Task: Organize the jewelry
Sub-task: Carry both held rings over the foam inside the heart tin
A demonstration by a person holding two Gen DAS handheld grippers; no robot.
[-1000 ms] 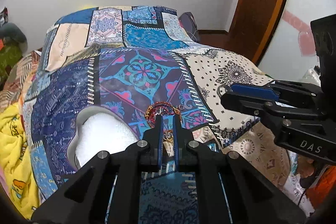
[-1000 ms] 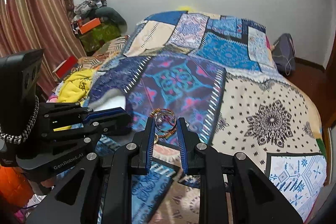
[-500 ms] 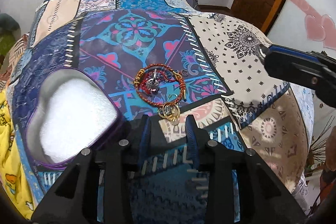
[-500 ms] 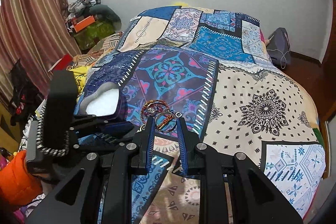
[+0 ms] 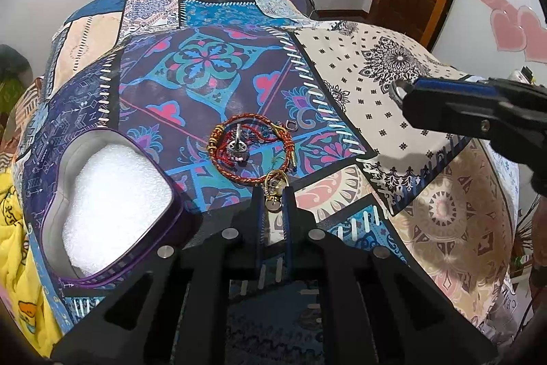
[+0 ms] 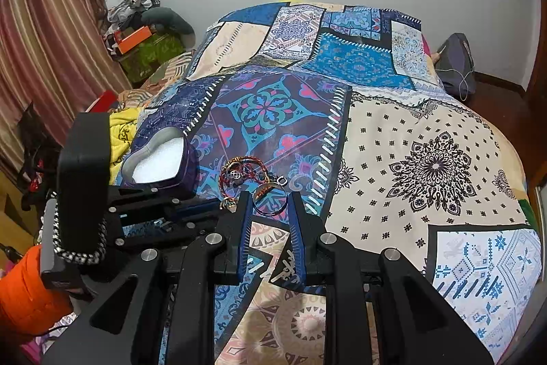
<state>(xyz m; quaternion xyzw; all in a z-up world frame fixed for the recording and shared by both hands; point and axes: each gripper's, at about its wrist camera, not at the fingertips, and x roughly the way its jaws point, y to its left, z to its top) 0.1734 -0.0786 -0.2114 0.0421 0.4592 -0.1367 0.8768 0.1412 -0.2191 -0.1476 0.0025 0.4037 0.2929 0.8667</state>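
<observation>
In the left wrist view, the left gripper (image 5: 273, 194) has just closed narrow on a small gold trinket (image 5: 274, 183) at the near edge of the bracelet pile (image 5: 251, 151), right of the heart box (image 5: 112, 207); the thin pinch could slip, or drag the tangled bracelets along. In the right wrist view, the right gripper (image 6: 270, 199) holds a ring (image 6: 270, 199) just right of the box (image 6: 155, 165); the hoop could twist free.

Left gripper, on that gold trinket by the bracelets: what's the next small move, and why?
Probably lift it slightly, straight up. The left gripper has just been closing with the gold trinket between its fingers, and the trinket lies against the red bracelets; the open heart box waits alongside.
</observation>
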